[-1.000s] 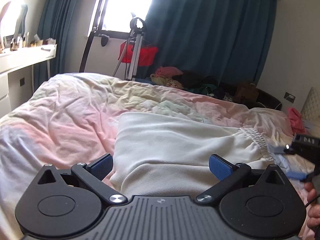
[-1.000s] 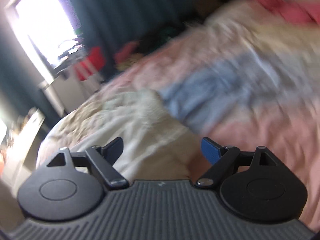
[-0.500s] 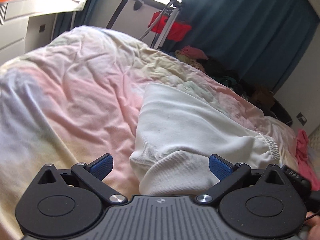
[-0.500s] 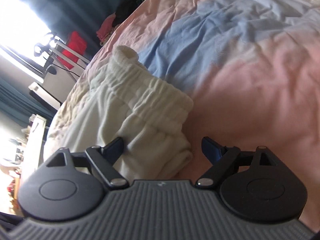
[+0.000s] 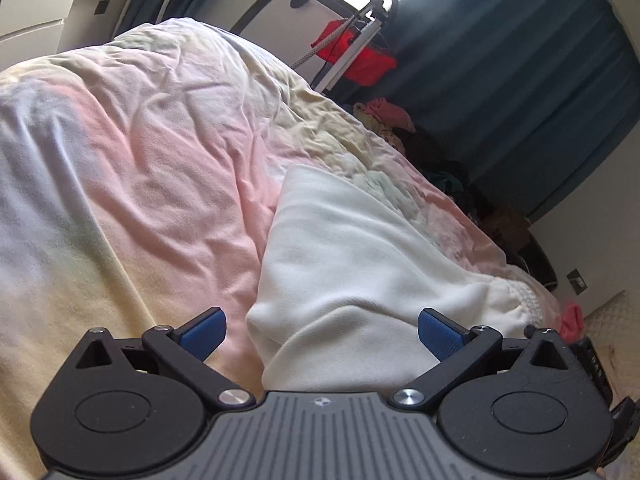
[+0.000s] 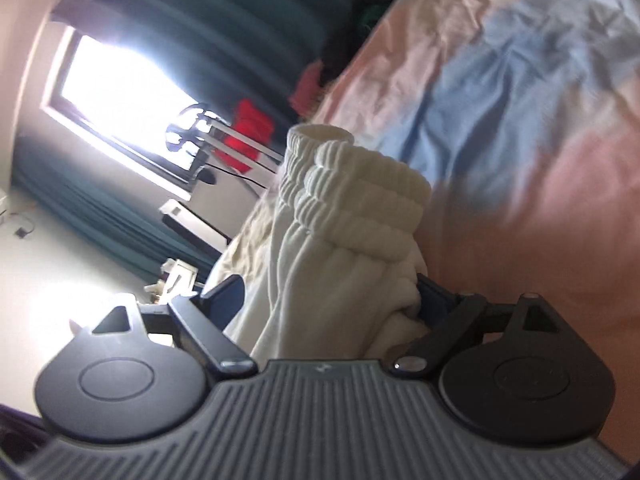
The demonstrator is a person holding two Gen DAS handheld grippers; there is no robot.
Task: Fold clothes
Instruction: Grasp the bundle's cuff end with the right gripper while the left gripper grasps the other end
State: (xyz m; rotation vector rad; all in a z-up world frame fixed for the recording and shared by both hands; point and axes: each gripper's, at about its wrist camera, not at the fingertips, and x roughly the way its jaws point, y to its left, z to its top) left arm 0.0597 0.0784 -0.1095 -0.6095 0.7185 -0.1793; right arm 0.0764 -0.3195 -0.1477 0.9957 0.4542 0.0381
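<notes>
A folded cream-white fleece garment (image 5: 360, 264) with a gathered elastic waistband (image 6: 360, 192) is seen lying on a bed covered by a crumpled pastel duvet of pink, yellow and pale blue patches (image 5: 140, 168). In the left wrist view the garment fills the lower centre and right of the frame, its rounded folded edge reaching in between the blue-padded fingers of the left gripper (image 5: 320, 334). The jaws of that gripper are spread wide, and no pad is seen pressing on the cloth.

In the right wrist view the ribbed waistband end is stood up at the centre of the frame, and bunched cloth lies between the fingers of the right gripper (image 6: 328, 300). Its jaws are opening and stand wide; the right pad is touched by the cloth, while the left pad is kept clear of it.

Beyond the bed, dark teal curtains (image 5: 520, 80) are shown at the upper right of the left wrist view, with a red bag hung on a metal stand (image 5: 360, 56) before a bright window (image 6: 120, 92). A pile of mixed clothes (image 5: 384, 116) is seen beside the bed's far edge.
</notes>
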